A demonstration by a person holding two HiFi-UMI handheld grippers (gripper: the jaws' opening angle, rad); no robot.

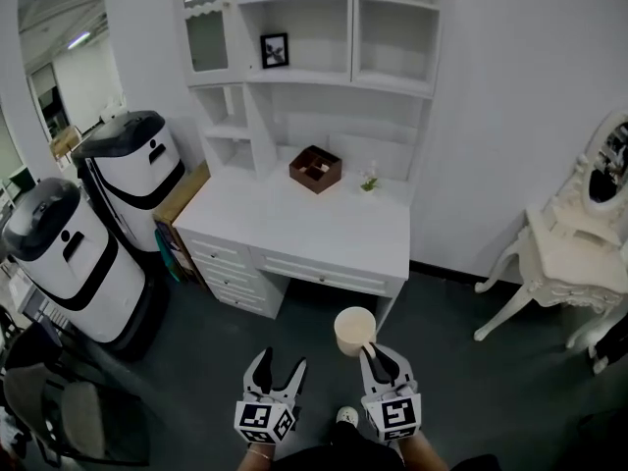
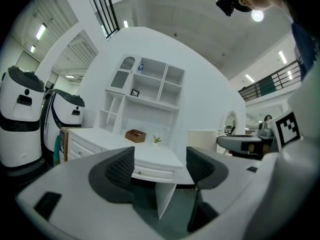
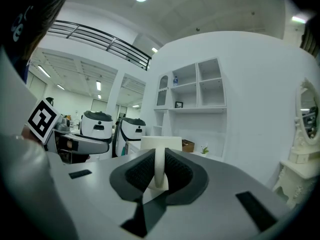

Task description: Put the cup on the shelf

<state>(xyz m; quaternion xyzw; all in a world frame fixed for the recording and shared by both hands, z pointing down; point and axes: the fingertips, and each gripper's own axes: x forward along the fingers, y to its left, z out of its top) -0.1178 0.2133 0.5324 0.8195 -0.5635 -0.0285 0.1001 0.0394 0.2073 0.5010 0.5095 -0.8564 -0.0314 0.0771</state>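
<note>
A cream cup (image 1: 354, 330) hangs in the air in front of the white desk (image 1: 294, 229), held by its handle in my right gripper (image 1: 376, 353), which is shut on it. In the right gripper view the cup (image 3: 161, 143) stands upright beyond the pads, its handle pinched between them. My left gripper (image 1: 280, 369) floats beside it at the left, open and empty; its jaws (image 2: 160, 165) frame the desk edge. The white shelf unit (image 1: 324, 37) rises above the desk, with open compartments.
On the desk sit a brown wooden box (image 1: 315, 169) and a small green plant (image 1: 369, 183). A framed picture (image 1: 275, 49) stands on a shelf. Two white-and-black robot units (image 1: 93, 234) stand at the left, a white dressing table (image 1: 579, 253) at the right.
</note>
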